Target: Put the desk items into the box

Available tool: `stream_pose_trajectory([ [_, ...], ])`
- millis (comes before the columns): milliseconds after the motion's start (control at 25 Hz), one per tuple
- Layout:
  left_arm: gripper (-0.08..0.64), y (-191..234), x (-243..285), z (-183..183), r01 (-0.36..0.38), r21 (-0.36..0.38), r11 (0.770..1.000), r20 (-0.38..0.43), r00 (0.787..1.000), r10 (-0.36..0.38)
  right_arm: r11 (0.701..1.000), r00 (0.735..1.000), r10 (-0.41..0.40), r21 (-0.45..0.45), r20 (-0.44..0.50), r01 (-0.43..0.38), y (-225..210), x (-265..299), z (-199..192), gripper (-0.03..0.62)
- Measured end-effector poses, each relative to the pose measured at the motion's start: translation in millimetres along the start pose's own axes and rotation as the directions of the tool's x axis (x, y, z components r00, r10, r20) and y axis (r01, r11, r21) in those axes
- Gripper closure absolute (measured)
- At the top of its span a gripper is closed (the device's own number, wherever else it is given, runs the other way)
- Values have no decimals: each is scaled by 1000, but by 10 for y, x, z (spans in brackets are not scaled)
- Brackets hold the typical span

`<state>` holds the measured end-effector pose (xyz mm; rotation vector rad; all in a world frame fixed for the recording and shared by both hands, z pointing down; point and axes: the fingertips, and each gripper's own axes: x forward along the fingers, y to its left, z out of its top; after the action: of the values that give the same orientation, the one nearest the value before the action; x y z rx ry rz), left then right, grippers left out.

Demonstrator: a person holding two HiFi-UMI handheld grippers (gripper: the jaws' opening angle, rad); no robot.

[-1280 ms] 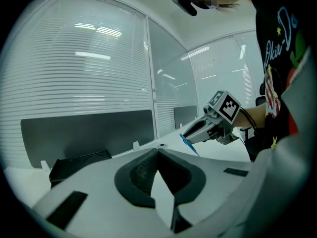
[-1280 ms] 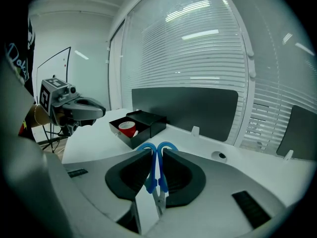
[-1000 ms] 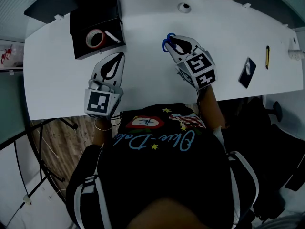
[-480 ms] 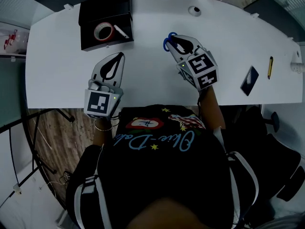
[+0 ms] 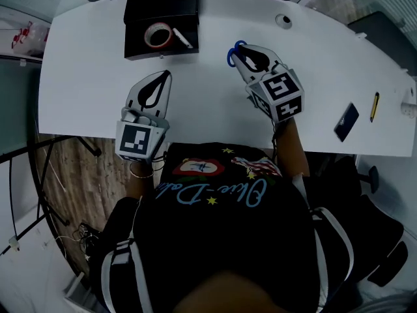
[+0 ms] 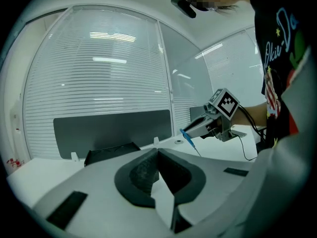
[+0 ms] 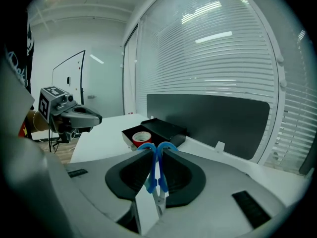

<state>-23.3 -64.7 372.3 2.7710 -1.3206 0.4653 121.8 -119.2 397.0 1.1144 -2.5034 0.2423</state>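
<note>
A black box [image 5: 133,44] stands open at the desk's far left; a red tape roll [image 5: 158,35] and a white marker [image 5: 182,39] lie in it. My right gripper [image 5: 238,52] is shut on blue-handled scissors [image 5: 232,49] above the desk, right of the box. In the right gripper view the scissors [image 7: 154,168] sit between the pads, with the box [image 7: 166,129] and tape roll [image 7: 141,138] ahead. My left gripper [image 5: 163,77] is shut and empty near the front edge; its jaws meet in the left gripper view [image 6: 157,155], which also shows the scissors [image 6: 189,139].
On the white desk [image 5: 91,77], a black flat phone-like item [image 5: 346,121] and a yellow pen-like item [image 5: 374,106] lie at the far right. A round cable hole [image 5: 283,21] is at the back. A dark panel runs behind the desk.
The head view has swung, so the box now sits further right in the frame. The right gripper with the scissors stands slightly nearer the box. The left gripper has not moved.
</note>
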Motion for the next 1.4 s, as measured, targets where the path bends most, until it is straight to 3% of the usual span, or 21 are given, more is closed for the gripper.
stream_pose_trajectory([
  [760,560,664,-354,-35,-49,-5,999,-16,999,49,999,998,38,2,46,-39,305,533,543,515],
  [1120,560,1202,-631,-305,-113,-43,993,-17,994,112,998,996,64,-30,63,-62,528,1097,803,515],
  [1400,560,1267,-727,-274,-152,-51,987,-27,988,151,994,992,101,-42,72,-98,569,1181,927,515],
])
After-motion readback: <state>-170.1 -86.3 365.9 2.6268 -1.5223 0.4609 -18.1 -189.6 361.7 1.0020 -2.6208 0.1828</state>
